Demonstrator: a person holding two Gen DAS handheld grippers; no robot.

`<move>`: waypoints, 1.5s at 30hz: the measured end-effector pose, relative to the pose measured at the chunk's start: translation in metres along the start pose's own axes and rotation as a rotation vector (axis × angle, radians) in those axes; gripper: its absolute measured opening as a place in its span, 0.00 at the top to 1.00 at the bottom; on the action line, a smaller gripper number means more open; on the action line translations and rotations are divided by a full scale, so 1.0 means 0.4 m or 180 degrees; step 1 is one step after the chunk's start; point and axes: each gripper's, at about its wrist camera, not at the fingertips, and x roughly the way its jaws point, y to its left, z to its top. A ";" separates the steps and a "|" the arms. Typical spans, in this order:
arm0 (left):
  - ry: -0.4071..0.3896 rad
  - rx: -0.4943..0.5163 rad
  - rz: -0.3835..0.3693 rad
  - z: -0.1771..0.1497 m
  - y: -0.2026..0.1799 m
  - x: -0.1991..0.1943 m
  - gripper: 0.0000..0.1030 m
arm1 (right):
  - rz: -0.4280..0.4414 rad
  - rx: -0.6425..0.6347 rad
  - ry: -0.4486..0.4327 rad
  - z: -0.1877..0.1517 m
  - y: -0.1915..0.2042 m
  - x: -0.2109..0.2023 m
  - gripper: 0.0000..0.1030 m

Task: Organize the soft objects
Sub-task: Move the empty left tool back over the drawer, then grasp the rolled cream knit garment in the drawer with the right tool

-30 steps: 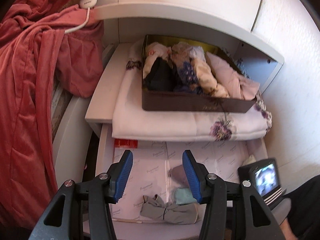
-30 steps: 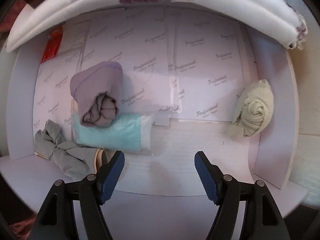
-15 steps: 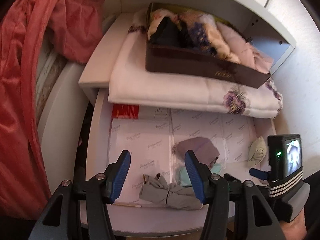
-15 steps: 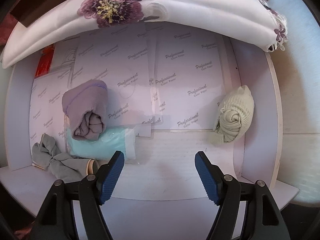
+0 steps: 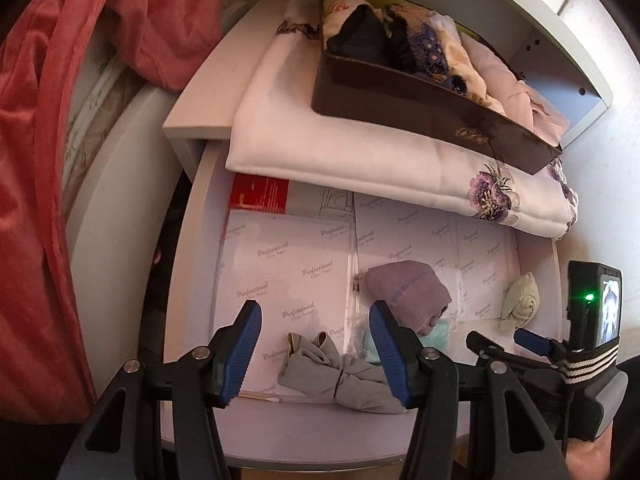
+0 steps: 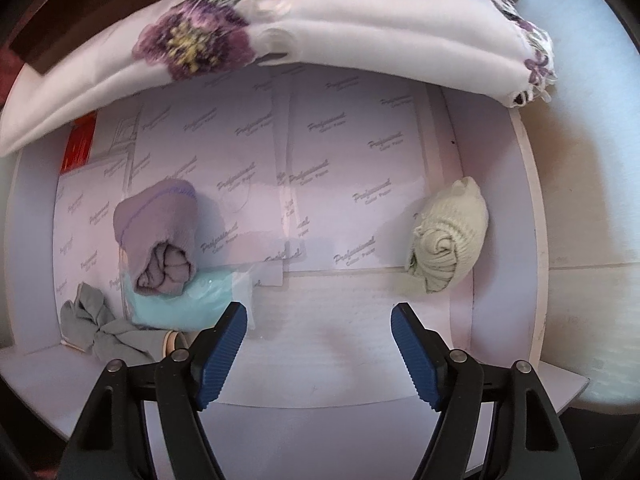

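Over the last second the left hand-held gripper (image 5: 316, 350) has tipped downward and sunk toward the open drawer (image 5: 188, 264), so its view, which earlier took in the shelf and the brown box (image 5: 420, 108) of folded clothes, is now filled mostly by the drawer floor. Its jaws stand apart with nothing between the pads, and the knotted grey sock (image 5: 340, 376) near the drawer's front edge sits right below the gap. The right hand-held gripper (image 6: 318, 350) has drifted across the drawer and lifted a little; the cream rolled sock (image 6: 450, 234) by the drawer's right wall has slid further toward the middle of its view than it was a second ago. Its jaws are apart too, and empty.

None of the soft things has shifted: the lilac rolled sock (image 6: 160, 236) lies partly on top of the pale blue packet (image 6: 180, 304) in the front-left part of the drawer, the grey sock just beside them at the front-left corner, the cream one well apart on the right. The folded floral sheet (image 5: 360, 144) overhangs the drawer's back edge with the box on it.

My reading is that both hands are lining up for a pick, the left on the grey sock; nothing is yet gripped, so the sorting of these items has not begun
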 end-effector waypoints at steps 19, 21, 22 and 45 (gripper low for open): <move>0.0131 0.0039 0.0045 -0.014 -0.010 0.026 0.45 | 0.0160 0.1213 -0.0064 0.022 -0.202 -0.020 0.27; 0.0179 -0.0023 0.0034 -0.016 -0.005 0.035 0.45 | 0.0168 0.1283 -0.0073 0.021 -0.216 -0.020 0.27; 0.0203 -0.0065 0.0023 -0.017 -0.001 0.040 0.45 | 0.0175 0.1324 -0.0080 0.020 -0.225 -0.018 0.27; 0.0447 -0.0171 -0.0102 -0.030 -0.002 0.087 0.45 | 0.0010 0.1347 0.0071 0.137 -0.279 0.079 0.34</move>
